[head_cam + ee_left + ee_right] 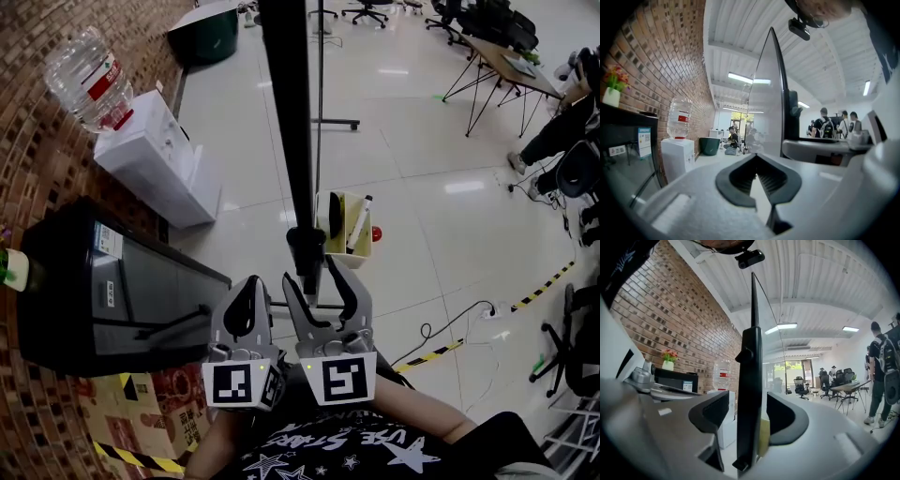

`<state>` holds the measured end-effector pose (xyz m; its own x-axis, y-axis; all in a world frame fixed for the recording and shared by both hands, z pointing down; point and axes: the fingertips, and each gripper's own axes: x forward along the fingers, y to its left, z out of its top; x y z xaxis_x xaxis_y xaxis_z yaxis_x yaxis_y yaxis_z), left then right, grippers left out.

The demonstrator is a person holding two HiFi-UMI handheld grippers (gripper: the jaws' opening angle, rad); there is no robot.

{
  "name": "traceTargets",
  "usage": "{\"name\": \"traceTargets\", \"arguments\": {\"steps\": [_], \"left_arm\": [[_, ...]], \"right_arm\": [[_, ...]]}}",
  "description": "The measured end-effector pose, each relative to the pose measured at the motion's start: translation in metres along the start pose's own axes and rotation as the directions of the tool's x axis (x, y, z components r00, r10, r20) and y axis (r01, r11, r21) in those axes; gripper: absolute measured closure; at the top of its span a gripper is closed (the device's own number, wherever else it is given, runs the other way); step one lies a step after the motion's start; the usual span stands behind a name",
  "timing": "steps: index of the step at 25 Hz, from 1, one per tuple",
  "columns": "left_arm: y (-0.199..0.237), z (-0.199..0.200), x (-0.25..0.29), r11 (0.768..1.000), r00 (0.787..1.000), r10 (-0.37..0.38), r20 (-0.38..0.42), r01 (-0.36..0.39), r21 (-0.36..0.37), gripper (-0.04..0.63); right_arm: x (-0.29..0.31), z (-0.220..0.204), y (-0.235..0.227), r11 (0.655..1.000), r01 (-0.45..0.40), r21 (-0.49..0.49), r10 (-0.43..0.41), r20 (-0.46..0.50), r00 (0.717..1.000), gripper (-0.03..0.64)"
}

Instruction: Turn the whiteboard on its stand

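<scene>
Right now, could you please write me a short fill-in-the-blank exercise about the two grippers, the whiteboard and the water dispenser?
1. The right gripper has its open jaws on either side of the whiteboard, whose frame is ____ in colour.
2. The left gripper has its jaws ____, with nothing between them.
3. The water bottle stands on a white dispenser beside the ____ wall.

Missing words: black; shut; brick.

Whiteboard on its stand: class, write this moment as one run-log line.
whiteboard: upright, edge-on | right gripper: open, jaws either side of its black edge | left gripper: shut, empty, alongside
</scene>
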<state>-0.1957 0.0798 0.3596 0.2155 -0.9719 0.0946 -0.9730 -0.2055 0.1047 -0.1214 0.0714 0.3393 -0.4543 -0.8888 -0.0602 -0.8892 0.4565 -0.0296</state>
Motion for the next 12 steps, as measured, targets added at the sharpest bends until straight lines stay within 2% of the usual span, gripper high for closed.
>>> {"name": "traceTargets", "arguments": {"steps": [2,4,7,9,12], "left_arm": [[-0.009,0.003,-0.002,1.000,1.000,-0.011,0.013,0.011,-0.003,0.589],[-0.017,0.003,-0.003,1.000,0.999,-0.028,0.016,0.028,0.000,0.589],[-0.026,0.001,0.000,0.999,0.999,-0.045,0.012,0.045,-0.013,0.589],[-0.030,0.002,0.002,0.998,0.998,-0.058,0.016,0.058,-0.016,0.589],[-0.036,0.005,0.007,0.997,0.996,-0.083,0.027,0.083,-0.008,0.589]], "right_arm": [[-0.011,0.002,-0.006,1.000,-0.019,-0.005,0.019,0.003,1.000,0.396],[-0.020,0.002,-0.012,0.999,-0.029,-0.023,0.030,0.009,1.000,0.471],[-0.025,0.002,-0.023,0.999,-0.001,-0.042,0.002,0.023,1.000,0.579],[-0.024,0.001,-0.030,0.999,0.017,-0.045,-0.016,0.025,1.000,0.607],[-0.024,0.004,-0.035,0.999,0.021,-0.048,-0.019,0.030,0.999,0.607]]}}
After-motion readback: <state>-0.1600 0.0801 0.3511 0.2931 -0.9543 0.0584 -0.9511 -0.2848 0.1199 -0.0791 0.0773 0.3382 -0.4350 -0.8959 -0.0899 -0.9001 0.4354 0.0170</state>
